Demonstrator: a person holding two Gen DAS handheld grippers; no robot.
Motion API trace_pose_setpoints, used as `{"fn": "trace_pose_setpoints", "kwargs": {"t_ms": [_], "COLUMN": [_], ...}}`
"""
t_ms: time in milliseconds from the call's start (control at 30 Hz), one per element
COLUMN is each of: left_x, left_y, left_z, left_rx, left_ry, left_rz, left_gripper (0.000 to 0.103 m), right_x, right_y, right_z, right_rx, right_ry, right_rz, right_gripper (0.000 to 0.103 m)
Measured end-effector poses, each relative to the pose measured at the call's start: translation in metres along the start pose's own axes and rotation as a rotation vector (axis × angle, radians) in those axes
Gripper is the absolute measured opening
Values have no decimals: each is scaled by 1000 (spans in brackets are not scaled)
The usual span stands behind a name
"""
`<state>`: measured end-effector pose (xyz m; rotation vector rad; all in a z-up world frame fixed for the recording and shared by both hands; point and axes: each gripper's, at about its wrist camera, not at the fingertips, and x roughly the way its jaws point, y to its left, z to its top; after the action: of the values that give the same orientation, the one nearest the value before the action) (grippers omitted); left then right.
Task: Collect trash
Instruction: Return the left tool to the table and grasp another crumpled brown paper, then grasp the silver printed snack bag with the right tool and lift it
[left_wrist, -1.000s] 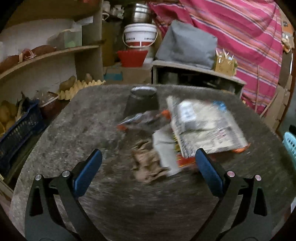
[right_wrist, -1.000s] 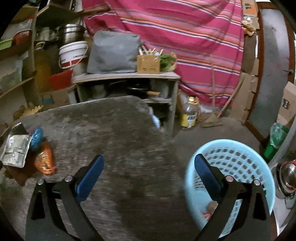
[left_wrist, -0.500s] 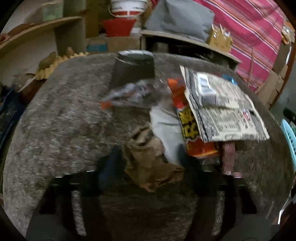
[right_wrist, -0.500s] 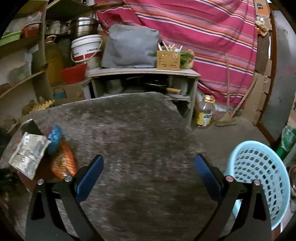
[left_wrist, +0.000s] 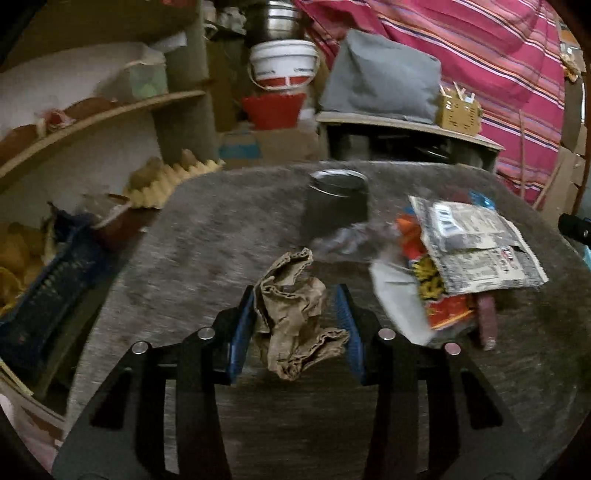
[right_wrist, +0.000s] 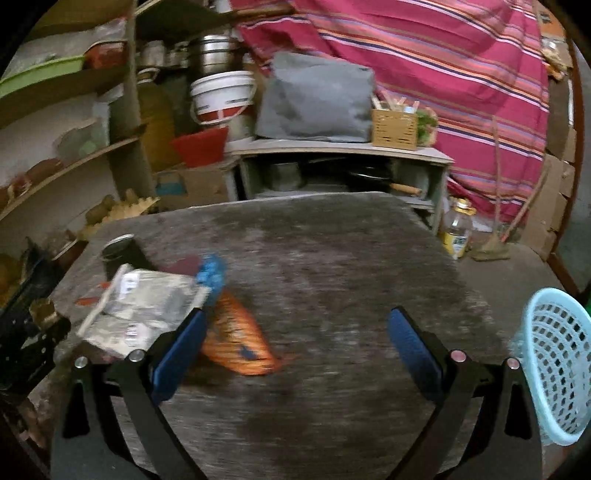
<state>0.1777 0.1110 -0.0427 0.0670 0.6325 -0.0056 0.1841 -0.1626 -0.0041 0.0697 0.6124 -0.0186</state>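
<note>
My left gripper (left_wrist: 295, 295) is shut on a crumpled brown paper (left_wrist: 295, 321) and holds it above the grey table (left_wrist: 221, 236). To its right lies a pile of trash: a silver printed packet (left_wrist: 476, 243), an orange wrapper (left_wrist: 443, 306), a grey paper (left_wrist: 395, 295) and clear plastic (left_wrist: 347, 240). My right gripper (right_wrist: 295, 325) is open and empty over the table (right_wrist: 351, 258), with an orange wrapper (right_wrist: 236, 339) just inside its left finger. The silver packet (right_wrist: 144, 310) and a blue wrapper (right_wrist: 212, 273) lie to the left.
A dark metal cup (left_wrist: 338, 203) stands behind the pile; it also shows in the right wrist view (right_wrist: 118, 251). A light-blue mesh basket (right_wrist: 557, 362) stands off the table's right edge. Shelves (left_wrist: 92, 122), a blue crate (left_wrist: 48, 295) and an egg tray (left_wrist: 166, 181) are on the left.
My left gripper closed on the brown paper and lifted it off the table. My right gripper swung left from the basket toward the trash pile.
</note>
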Motion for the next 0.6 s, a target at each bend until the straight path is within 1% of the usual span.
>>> {"fn": "trace_pose_setpoints", "kwargs": {"t_ms": [100, 200, 333, 433, 533, 600], "left_x": [-4, -6, -11, -14, -15, -16], "left_y": [18, 33, 47, 51, 56, 57], "left_z": [0, 0, -1, -2, -2, -3], "left_rx": [-26, -52, -63, -61, -62, -62], "left_ry": [-11, -11, -23, -32, -34, -34], "left_rz": [30, 34, 56, 71, 74, 74], "left_gripper": [42, 42, 42, 43, 43, 43], "right_x": [4, 10, 26, 38, 46, 51], "right_y": [27, 46, 65, 65, 63, 62], "right_z": [0, -2, -6, -10, -14, -15], "right_rx": [-26, -39, -60, -43, -24, -1], "right_ry": [7, 23, 65, 106, 139, 161], "right_rz": [39, 52, 29, 28, 48, 85], "right_gripper": [96, 96, 96, 96, 92, 83]}}
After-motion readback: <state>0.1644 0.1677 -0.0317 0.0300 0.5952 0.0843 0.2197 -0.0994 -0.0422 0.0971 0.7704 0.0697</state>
